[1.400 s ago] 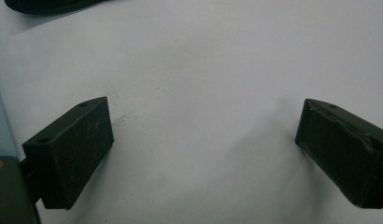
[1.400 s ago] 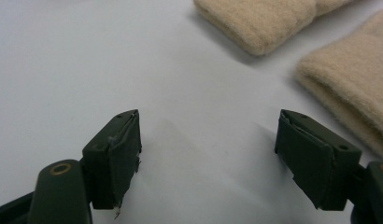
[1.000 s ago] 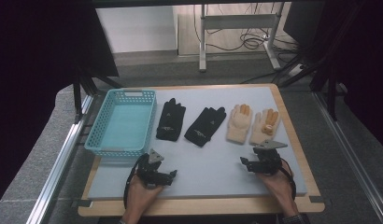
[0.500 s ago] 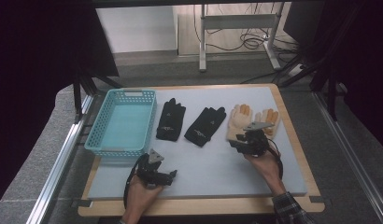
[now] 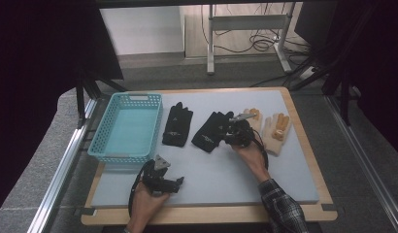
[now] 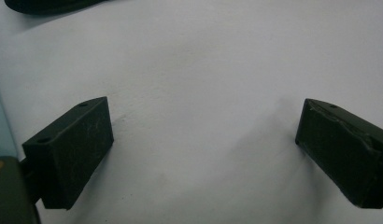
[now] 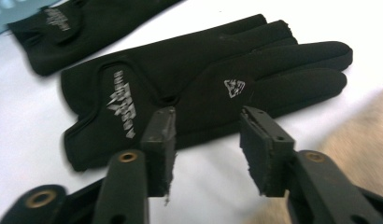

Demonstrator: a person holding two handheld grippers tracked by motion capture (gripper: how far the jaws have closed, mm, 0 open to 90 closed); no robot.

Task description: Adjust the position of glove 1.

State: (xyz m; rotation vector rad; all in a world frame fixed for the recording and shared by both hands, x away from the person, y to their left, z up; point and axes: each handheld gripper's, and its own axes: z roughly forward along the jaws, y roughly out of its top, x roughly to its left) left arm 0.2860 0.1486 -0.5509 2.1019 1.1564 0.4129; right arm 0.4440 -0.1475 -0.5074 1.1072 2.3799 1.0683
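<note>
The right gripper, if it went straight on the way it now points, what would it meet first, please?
Most likely the nearer black glove: the right gripper has its jaws open and aimed at that glove's near edge, just ahead of the tips. The remaining gap is hard to judge.

2 black gloves (image 5: 177,124) (image 5: 210,131), 2 tan gloves (image 5: 277,133) (image 5: 252,117), 1 blue basket (image 5: 101,148).

Your right gripper view: black glove (image 7: 189,88) bears white stylised logo, lettering unreadable, plus small white emblem nearby.
</note>
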